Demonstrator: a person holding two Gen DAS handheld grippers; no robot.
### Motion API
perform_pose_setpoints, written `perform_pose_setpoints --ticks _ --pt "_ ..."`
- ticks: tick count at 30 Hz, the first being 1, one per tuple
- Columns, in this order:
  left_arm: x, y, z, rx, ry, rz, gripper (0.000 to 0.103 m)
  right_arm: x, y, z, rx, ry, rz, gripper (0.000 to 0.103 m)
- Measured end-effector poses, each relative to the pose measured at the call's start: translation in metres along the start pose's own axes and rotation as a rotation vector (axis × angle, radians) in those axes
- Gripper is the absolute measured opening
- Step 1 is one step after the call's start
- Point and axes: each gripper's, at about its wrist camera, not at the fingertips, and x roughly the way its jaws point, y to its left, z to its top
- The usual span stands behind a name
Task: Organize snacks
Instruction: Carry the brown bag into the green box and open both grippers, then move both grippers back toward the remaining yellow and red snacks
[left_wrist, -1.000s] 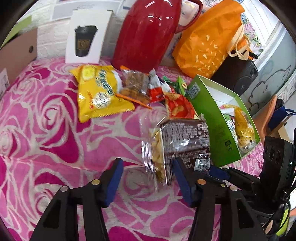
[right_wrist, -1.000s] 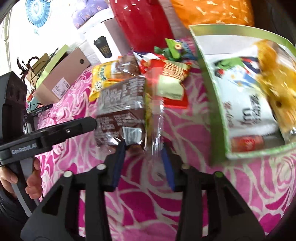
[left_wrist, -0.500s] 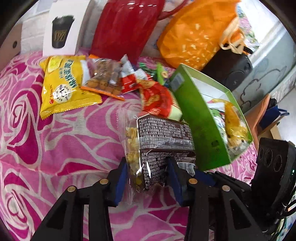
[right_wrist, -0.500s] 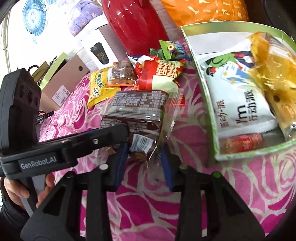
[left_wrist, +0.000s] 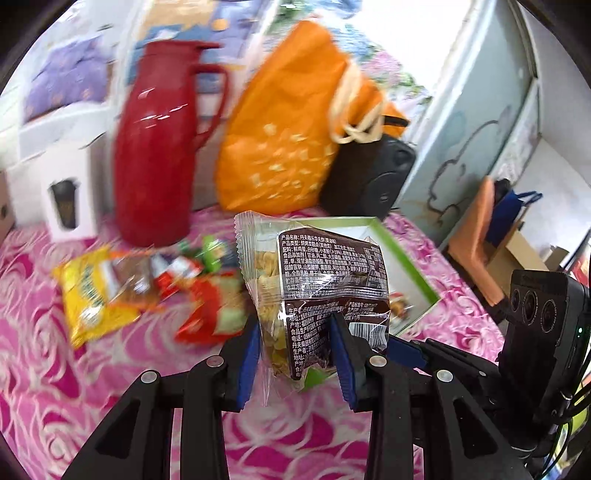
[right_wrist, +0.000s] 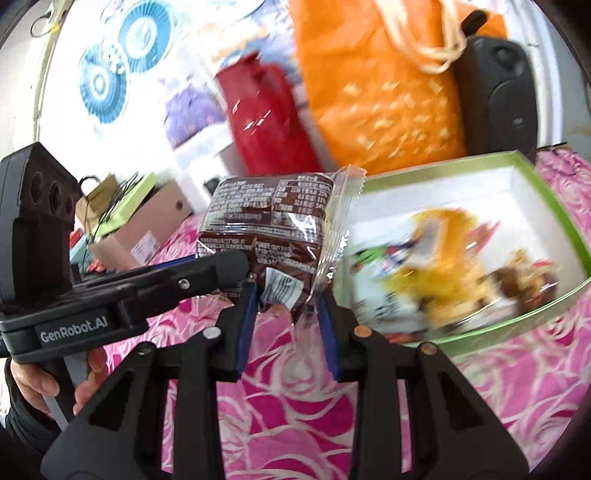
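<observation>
A brown and clear snack packet (left_wrist: 325, 273) (right_wrist: 266, 229) hangs above the pink rose cloth, held from both sides. My left gripper (left_wrist: 293, 328) has its blue pads pressed on the packet's lower end, its jaws still closing. My right gripper (right_wrist: 286, 299) is shut on the same packet's barcode corner. The left gripper's finger (right_wrist: 207, 273) crosses the right wrist view from the left, with a hand below it. The green box (left_wrist: 417, 277) (right_wrist: 546, 199) lies just right of the packet, with a yellow packet (right_wrist: 439, 258) and other snacks in it.
Loose snacks lie on the cloth at left: a yellow packet (left_wrist: 92, 295) and a red packet (left_wrist: 210, 306). Behind stand a red thermos jug (left_wrist: 159, 155), an orange bag (left_wrist: 288, 147), a black speaker (left_wrist: 373, 177) and a white cup box (left_wrist: 62, 199). A cardboard box (right_wrist: 144, 229) sits far left.
Both grippers closed on the brown packet and lifted it off the cloth. Both views rose and tilted up, so the jug and bag now fill the background.
</observation>
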Motion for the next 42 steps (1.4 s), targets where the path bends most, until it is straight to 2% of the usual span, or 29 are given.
perform_pose_setpoints --ticks 9,15,22,24,25,26,27,28,31,36,42 --pt "0.074 -0.058 0.021 0.061 0.081 -0.117 0.037 -0.029 -0.082 0.004 0.115 -0.039 -0.103 0.035" --pt "0.116 -0.085 0.03 0.111 0.128 -0.147 0.037 -0.035 -0.128 0.007 0.176 -0.049 -0.141 0.035" --pt "0.151 -0.096 0.031 0.13 0.171 -0.155 0.038 -0.029 -0.164 0.008 0.193 -0.032 -0.183 0.037" --pt "0.154 -0.099 0.031 0.146 0.159 -0.138 0.042 -0.028 -0.167 0.008 0.179 -0.035 -0.208 0.047" --pt "0.153 -0.1 0.031 0.154 0.147 -0.121 0.055 -0.029 -0.168 0.007 0.164 -0.042 -0.227 0.05" --pt "0.153 -0.102 0.03 0.164 0.132 -0.099 0.073 -0.029 -0.168 0.007 0.151 -0.046 -0.234 0.06" --pt "0.15 -0.103 0.029 0.174 0.109 -0.075 0.081 -0.03 -0.167 0.006 0.139 -0.056 -0.241 0.069" --pt "0.145 -0.105 0.029 0.183 0.072 -0.054 0.089 -0.032 -0.166 0.006 0.126 -0.07 -0.252 0.073" --pt "0.137 -0.108 0.028 0.192 0.034 0.01 0.1 -0.034 -0.16 0.005 0.094 -0.092 -0.276 0.082" --pt "0.127 -0.106 0.03 0.192 0.014 0.073 0.102 -0.036 -0.156 0.002 0.112 -0.083 -0.289 0.086" --pt "0.105 -0.104 0.029 0.179 -0.008 0.086 0.102 -0.046 -0.142 0.002 0.119 -0.091 -0.292 0.088"
